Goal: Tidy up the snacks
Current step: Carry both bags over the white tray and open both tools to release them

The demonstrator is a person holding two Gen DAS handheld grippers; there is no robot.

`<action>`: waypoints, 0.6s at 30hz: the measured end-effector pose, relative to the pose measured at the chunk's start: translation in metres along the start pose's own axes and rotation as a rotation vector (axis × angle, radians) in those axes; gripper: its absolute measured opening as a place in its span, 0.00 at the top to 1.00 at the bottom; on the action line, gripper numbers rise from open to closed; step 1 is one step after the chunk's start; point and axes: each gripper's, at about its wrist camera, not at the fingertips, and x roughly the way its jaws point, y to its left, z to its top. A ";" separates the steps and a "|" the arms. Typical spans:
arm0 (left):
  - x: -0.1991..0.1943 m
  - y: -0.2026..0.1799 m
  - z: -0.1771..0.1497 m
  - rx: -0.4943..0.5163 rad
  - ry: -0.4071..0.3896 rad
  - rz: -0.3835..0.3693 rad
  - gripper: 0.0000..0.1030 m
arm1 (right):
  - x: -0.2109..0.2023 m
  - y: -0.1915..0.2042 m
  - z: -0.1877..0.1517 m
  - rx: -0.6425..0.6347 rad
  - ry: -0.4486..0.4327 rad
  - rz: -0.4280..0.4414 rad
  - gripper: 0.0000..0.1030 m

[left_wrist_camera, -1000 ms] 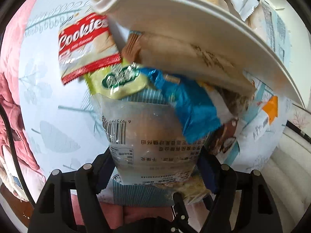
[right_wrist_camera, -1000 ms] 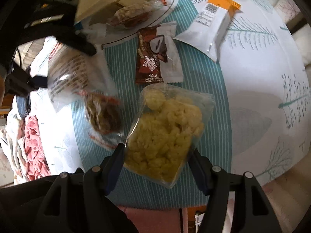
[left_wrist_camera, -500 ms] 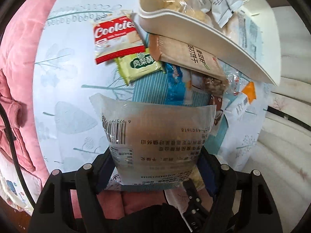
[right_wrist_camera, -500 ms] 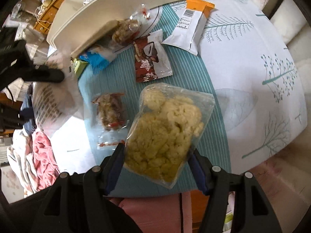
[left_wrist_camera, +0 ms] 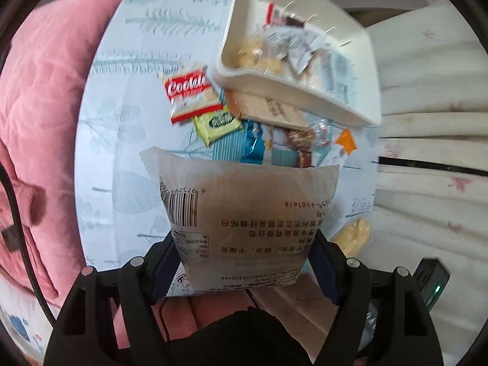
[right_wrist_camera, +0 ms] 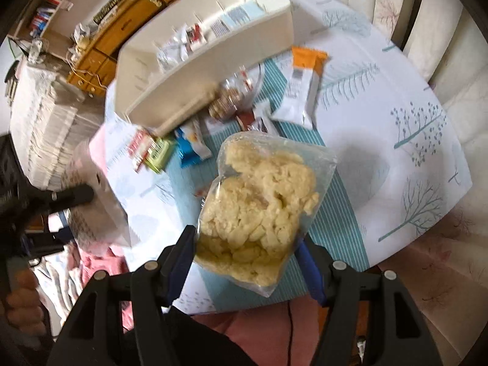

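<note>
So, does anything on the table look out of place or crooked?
Yes. The white tray does not sit flat: its near edge rests on loose snack packets, such as the brown wrapper, so it looks tilted. The red Cookies packet and others lie scattered beside it.

Readable print on two snack packs, left wrist view

Red cookie packet (left_wrist_camera: 190,93), centre-left: white script "Cookie". Translucent bag (left_wrist_camera: 247,222), lower centre: upside-down barcode, digits "6 975795…" above, "4501618" at right; Chinese print too blurred to read.
</note>
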 end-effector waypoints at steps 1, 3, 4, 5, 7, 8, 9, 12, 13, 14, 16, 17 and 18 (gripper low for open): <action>-0.003 -0.001 0.000 0.012 -0.009 0.001 0.27 | 0.000 0.006 0.000 0.002 -0.010 0.003 0.38; -0.015 -0.003 0.000 0.038 -0.033 -0.005 0.27 | -0.007 0.011 0.007 0.011 -0.023 0.019 0.38; -0.018 -0.005 0.001 0.045 -0.040 -0.007 0.27 | -0.011 0.012 0.012 0.018 -0.031 0.031 0.38; -0.020 -0.008 0.003 0.054 -0.050 -0.008 0.27 | -0.014 0.013 0.016 0.022 -0.039 0.037 0.38; -0.029 -0.011 0.006 0.067 -0.072 -0.016 0.27 | -0.017 0.019 0.025 0.022 -0.052 0.041 0.38; -0.033 -0.012 0.007 0.071 -0.080 -0.017 0.27 | -0.020 0.020 0.031 0.022 -0.060 0.045 0.38; -0.036 -0.015 0.009 0.077 -0.093 -0.015 0.27 | -0.024 0.020 0.035 0.023 -0.065 0.049 0.38; -0.046 -0.022 0.016 0.095 -0.122 -0.007 0.27 | -0.032 0.022 0.055 0.021 -0.084 0.064 0.38; -0.047 -0.024 0.018 0.093 -0.128 -0.005 0.27 | -0.036 0.020 0.060 0.020 -0.087 0.069 0.38; -0.047 -0.026 0.022 0.088 -0.132 -0.002 0.27 | -0.036 0.021 0.066 0.020 -0.087 0.076 0.38; -0.048 -0.031 0.029 0.083 -0.139 0.002 0.27 | -0.038 0.021 0.079 0.023 -0.082 0.092 0.38; -0.048 -0.034 0.033 0.080 -0.146 0.005 0.27 | -0.038 0.022 0.086 0.022 -0.081 0.095 0.38; -0.049 -0.036 0.037 0.076 -0.152 0.010 0.27 | -0.038 0.021 0.092 0.019 -0.081 0.096 0.38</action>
